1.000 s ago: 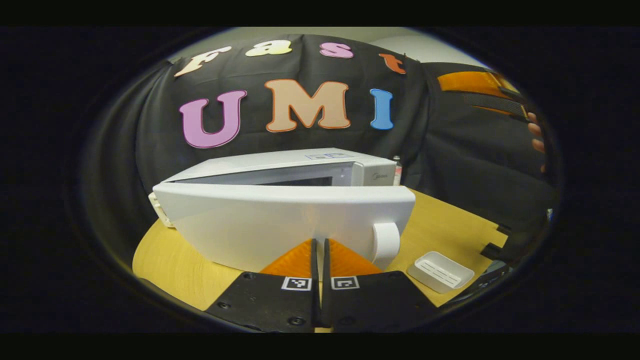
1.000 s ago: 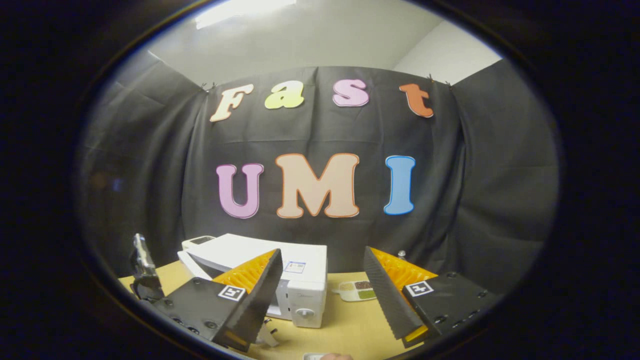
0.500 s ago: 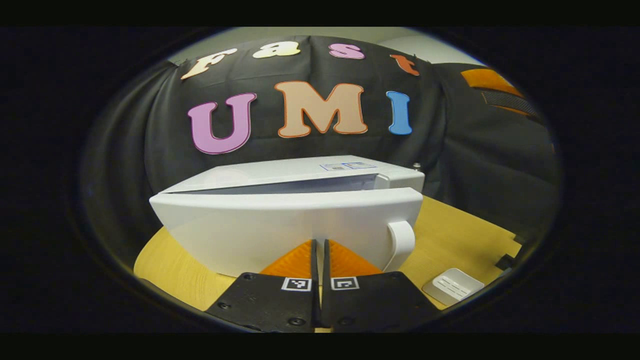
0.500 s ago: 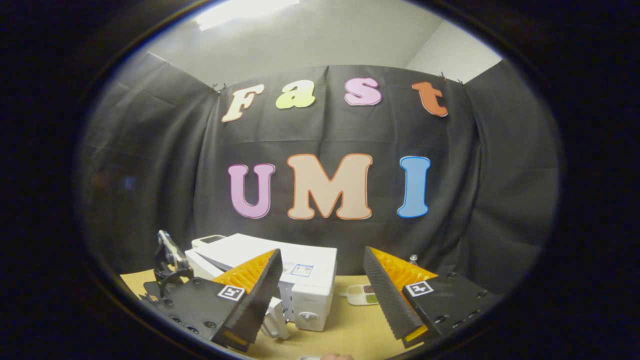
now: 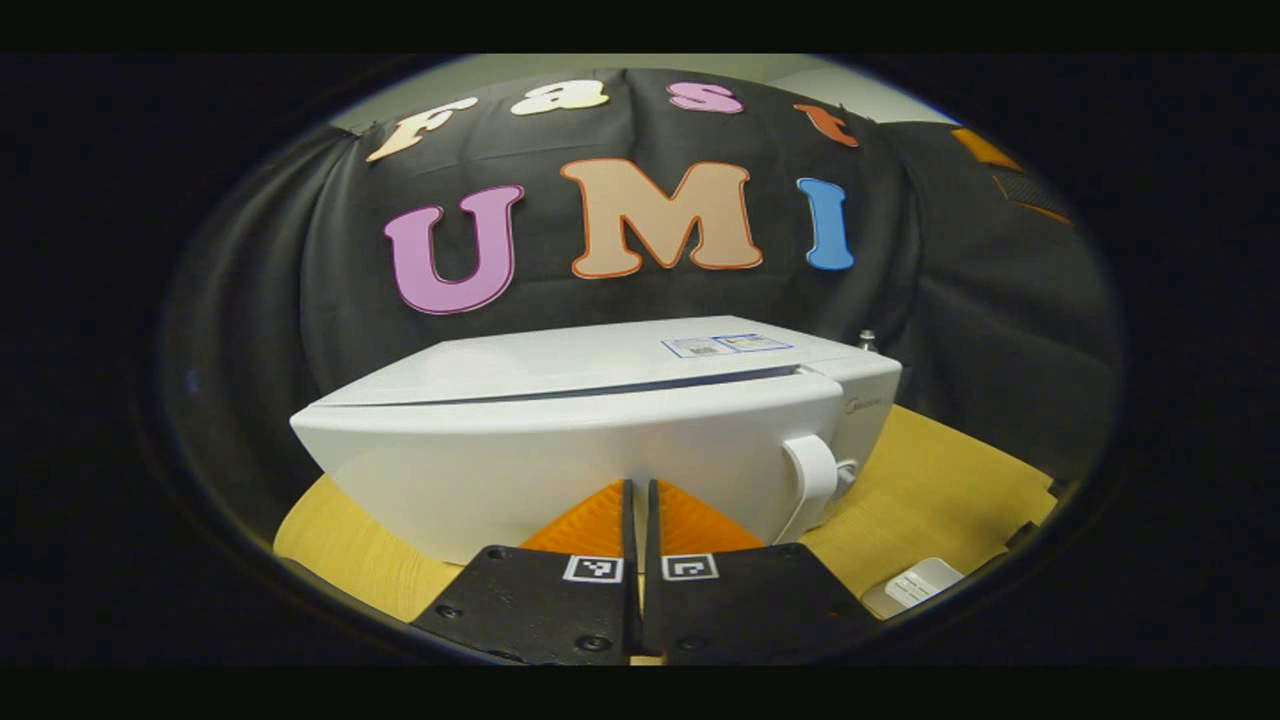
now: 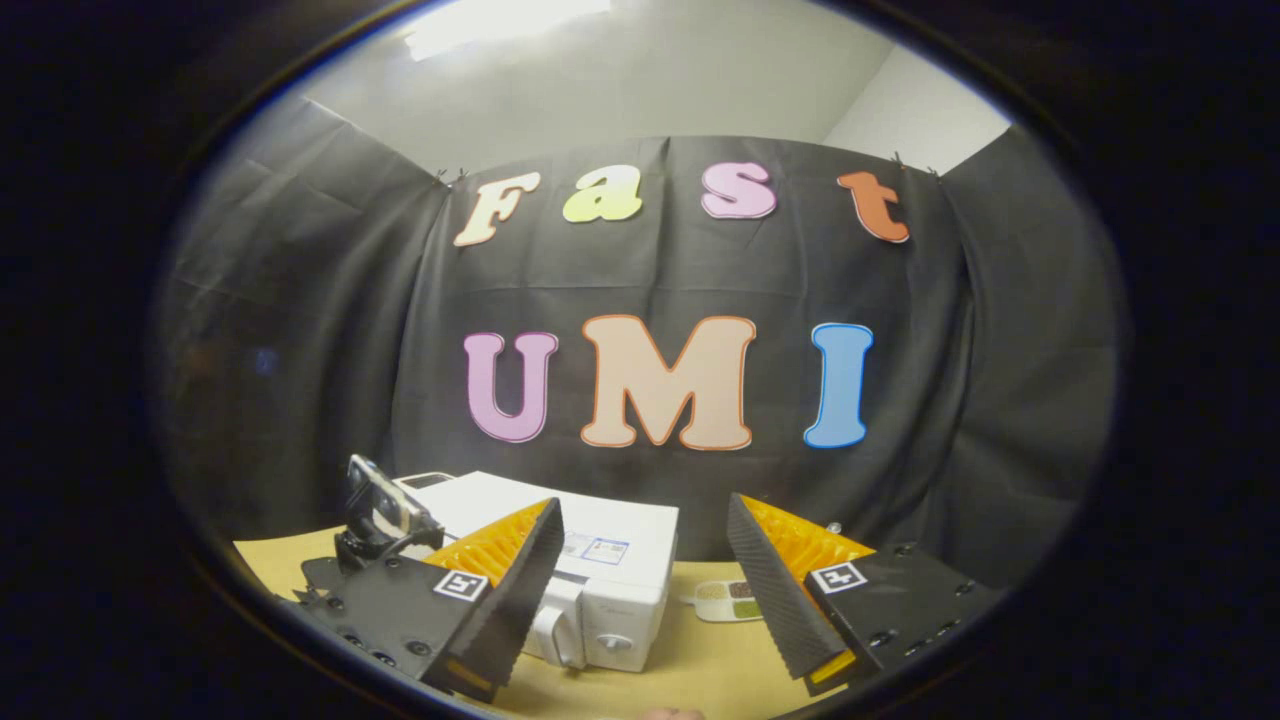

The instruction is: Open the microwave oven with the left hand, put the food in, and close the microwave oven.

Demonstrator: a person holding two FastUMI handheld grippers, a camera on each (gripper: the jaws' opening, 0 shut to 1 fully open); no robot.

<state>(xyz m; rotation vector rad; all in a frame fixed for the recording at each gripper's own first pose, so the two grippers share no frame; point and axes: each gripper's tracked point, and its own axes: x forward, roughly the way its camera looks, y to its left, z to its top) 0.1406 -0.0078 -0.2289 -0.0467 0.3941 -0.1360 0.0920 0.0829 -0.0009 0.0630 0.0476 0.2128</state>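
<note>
A: Where does the microwave (image 5: 560, 440) stand now?

B: On the desk (image 5: 930, 480), with its door (image 5: 540, 470) swung almost home; a thin dark seam is left along the top edge. The left gripper (image 5: 636, 510) sits with its fingers clenched together, nothing between them, tips at the door's face.

A: Why closed fingers for that?

B: My guess is that two fingers pressed together make one blunt pusher (a flat panel wants a shove, not a pinch). The handle (image 5: 812, 478) is off to the side, untouched, which fits pushing and not pulling.

A: And the food?

B: I cannot see inside, so I cannot tell whether it is in there. A small white tray (image 5: 912, 588) lies on the desk near the microwave's front corner, and in the right gripper view a little dish (image 6: 728, 596) with coloured portions sits beside the oven.

A: The right gripper (image 6: 645, 585)?

B: Spread wide and empty, held high and back, likely to keep clear of the door's swing.
</note>
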